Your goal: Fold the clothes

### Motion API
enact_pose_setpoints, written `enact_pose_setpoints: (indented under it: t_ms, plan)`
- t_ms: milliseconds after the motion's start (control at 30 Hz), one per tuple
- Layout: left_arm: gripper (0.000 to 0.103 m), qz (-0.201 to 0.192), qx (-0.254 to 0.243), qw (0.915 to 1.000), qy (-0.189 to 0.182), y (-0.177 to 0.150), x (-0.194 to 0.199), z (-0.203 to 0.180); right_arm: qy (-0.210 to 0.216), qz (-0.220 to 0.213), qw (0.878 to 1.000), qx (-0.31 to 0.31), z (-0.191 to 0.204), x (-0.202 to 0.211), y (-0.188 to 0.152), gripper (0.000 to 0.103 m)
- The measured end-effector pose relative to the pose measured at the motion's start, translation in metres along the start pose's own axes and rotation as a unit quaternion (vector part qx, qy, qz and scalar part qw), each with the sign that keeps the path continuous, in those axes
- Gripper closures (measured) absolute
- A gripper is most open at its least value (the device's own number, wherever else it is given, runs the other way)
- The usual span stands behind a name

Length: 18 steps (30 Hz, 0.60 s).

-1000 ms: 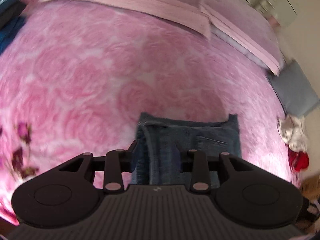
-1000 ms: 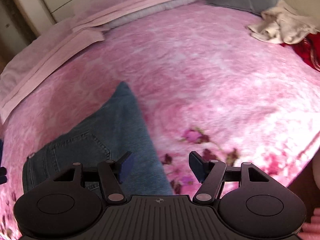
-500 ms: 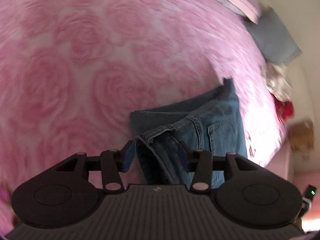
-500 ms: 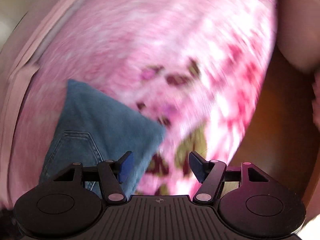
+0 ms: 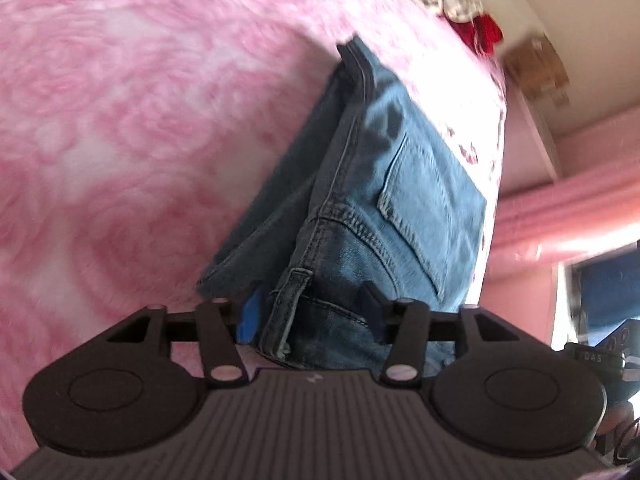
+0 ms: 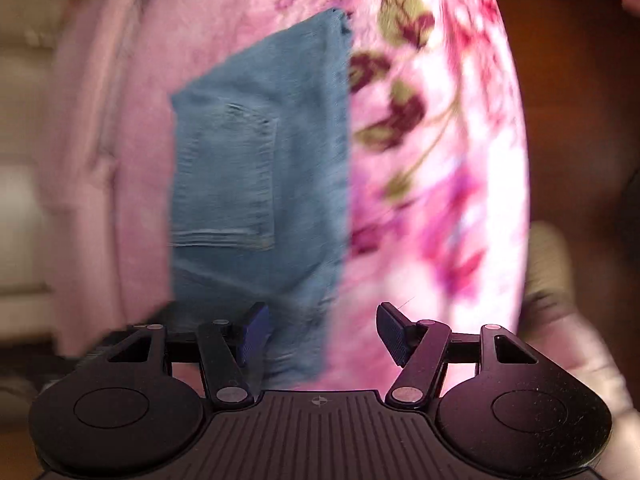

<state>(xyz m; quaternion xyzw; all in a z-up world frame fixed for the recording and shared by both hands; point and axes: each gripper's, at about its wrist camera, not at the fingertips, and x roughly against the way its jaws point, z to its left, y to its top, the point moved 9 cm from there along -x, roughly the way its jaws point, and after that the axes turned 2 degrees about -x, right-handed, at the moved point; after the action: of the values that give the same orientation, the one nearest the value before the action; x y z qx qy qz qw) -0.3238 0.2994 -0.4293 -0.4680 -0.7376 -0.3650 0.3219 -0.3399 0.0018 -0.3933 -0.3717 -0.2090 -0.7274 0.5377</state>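
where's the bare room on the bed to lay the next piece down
Widest free patch: the pink rose blanket left of the folded jeans in the left wrist view. A narrower floral strip runs between jeans and bed edge. The far corner is crowded by a clothes pile.

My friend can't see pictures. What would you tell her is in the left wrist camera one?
Folded blue jeans lie on a fluffy pink rose-patterned blanket, back pocket facing up. The left claw is opening, with the waistband end of the jeans between its blue pads. A heap of white and red clothes sits far behind.
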Motion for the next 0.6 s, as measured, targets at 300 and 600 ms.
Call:
enact_pose_setpoints:
  t_ms: [300, 600]
  plan:
    - [0.077, 0.011, -0.020, 0.9991, -0.035, 0.003, 0.000, 0.002, 0.050, -0.018, 0.998, -0.043, 0.002, -0.047, -0.021, 0.074]
    - [0.071, -0.027, -0.074, 0.9966, 0.024, -0.004, 0.001, 0.011, 0.004, -0.021, 0.999, 0.047, 0.017, -0.067, -0.031, 0.076]
